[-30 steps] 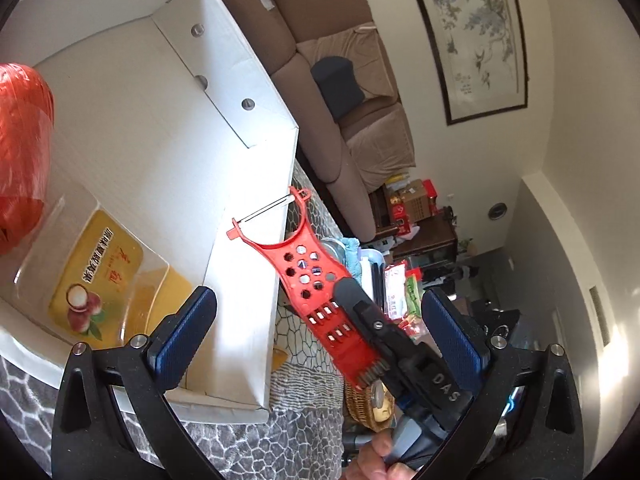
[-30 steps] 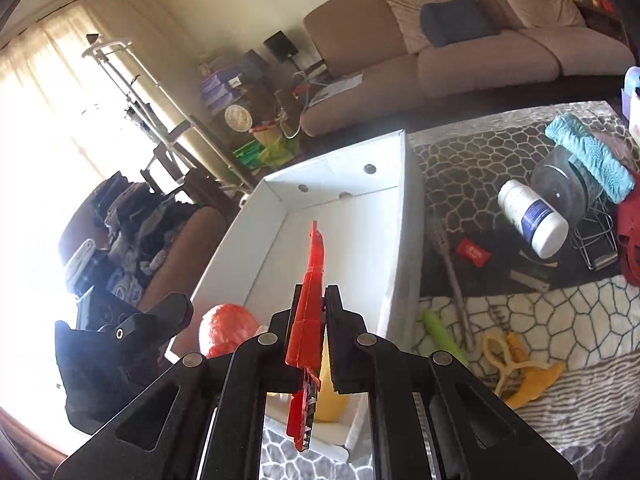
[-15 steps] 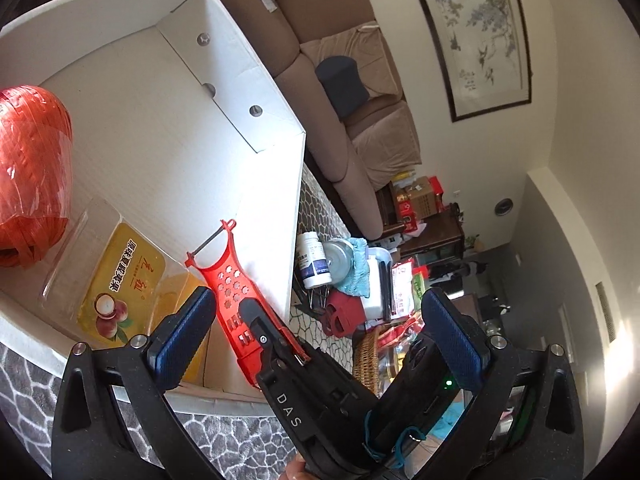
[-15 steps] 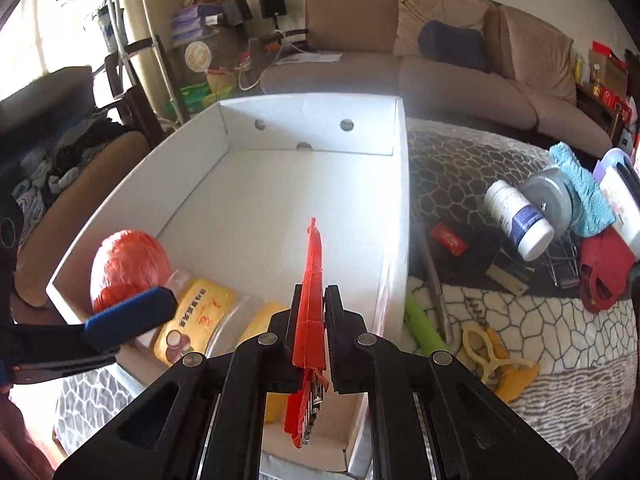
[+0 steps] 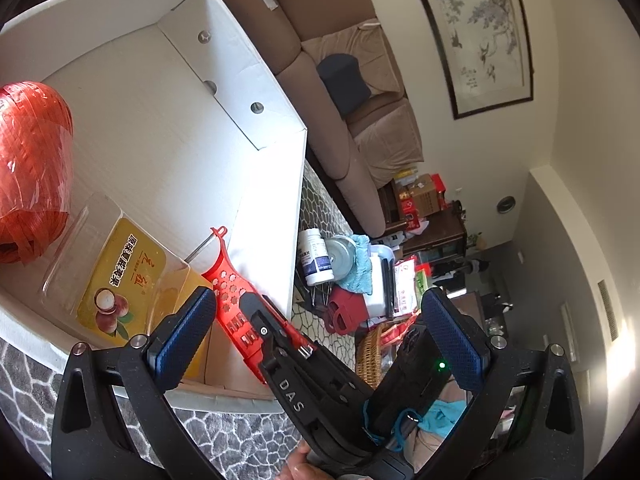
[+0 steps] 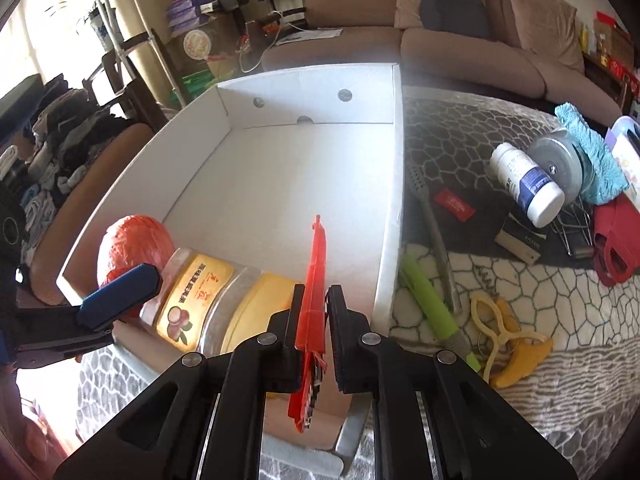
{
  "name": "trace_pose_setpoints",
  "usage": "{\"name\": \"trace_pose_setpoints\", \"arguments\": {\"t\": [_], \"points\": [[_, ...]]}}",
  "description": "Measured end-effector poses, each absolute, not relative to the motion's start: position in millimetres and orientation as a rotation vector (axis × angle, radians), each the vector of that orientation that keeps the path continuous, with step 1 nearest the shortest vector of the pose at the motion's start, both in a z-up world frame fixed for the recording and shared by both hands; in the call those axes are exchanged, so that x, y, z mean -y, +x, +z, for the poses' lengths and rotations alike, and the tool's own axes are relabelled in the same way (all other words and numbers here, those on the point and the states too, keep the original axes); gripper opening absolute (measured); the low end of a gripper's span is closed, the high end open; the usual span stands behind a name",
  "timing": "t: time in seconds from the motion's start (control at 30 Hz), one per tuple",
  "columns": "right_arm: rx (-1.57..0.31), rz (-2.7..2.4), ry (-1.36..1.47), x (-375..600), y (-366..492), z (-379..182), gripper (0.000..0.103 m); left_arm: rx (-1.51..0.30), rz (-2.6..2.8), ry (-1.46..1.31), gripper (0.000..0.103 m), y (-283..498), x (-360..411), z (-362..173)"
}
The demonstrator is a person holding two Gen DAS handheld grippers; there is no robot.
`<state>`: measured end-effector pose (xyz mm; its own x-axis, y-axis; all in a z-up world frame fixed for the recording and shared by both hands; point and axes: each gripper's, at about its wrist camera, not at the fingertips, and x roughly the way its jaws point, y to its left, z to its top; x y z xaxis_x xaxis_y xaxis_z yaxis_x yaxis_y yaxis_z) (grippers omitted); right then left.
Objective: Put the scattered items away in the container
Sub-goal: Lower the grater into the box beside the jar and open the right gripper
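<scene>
Right wrist | red grater [image 6: 315, 276] edge-up | long axis toward box [image 6: 390, 216] far wall

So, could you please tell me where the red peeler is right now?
The red peeler is clamped in the right tool, over the near right corner of the white box, beside the yellow-labelled tray.

A matt white cardboard box [image 6: 390, 184] holds a glossy red plastic grater [image 6: 314, 280], a clear shiny plastic tub [image 6: 192, 300] with a yellow label, and a ball of glossy red plastic twine [image 5: 32, 168]; to the right, a rough grey-and-white patterned cloth [image 6: 500, 420] carries a smooth white plastic bottle [image 6: 528, 186], a fluffy blue towel [image 6: 592, 156] and a wire metal rack [image 6: 572, 232]; beyond, a matt brown fabric sofa [image 6: 460, 44].
</scene>
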<state>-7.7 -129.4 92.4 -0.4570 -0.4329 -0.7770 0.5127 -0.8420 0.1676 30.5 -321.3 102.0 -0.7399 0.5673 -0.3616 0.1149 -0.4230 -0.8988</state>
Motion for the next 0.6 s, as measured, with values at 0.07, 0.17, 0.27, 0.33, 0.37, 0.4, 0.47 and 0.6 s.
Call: {"name": "trace_pose_setpoints", "arguments": {"t": [0.07,0.17,0.27,0.33,0.37,0.4,0.47,0.6], "points": [[-0.096,-2.343,1.153,131,-12,91,0.009,1.491,2.244,-0.948,0.103,31,323,102],[-0.009,-2.419,1.104,125,-13,93,0.009,1.496,2.248,-0.944,0.103,31,327,102],[0.015,-2.480,1.061,122,-14,97,0.009,1.493,2.248,-0.943,0.103,32,327,102],[0.012,-2.488,1.065,123,-15,95,0.009,1.489,2.243,-0.949,0.103,31,326,102],[-0.007,-2.497,1.058,124,-14,94,0.009,1.486,2.241,-0.952,0.103,31,326,102],[-0.021,-2.495,1.061,125,-13,95,0.009,1.484,2.239,-0.956,0.103,31,325,102],[-0.037,-2.456,1.084,126,-11,96,0.016,1.477,2.240,-0.960,0.103,32,326,102],[-0.065,-2.352,1.120,120,-2,103,0.036,1.474,2.238,-0.964,0.103,33,328,102]]}}
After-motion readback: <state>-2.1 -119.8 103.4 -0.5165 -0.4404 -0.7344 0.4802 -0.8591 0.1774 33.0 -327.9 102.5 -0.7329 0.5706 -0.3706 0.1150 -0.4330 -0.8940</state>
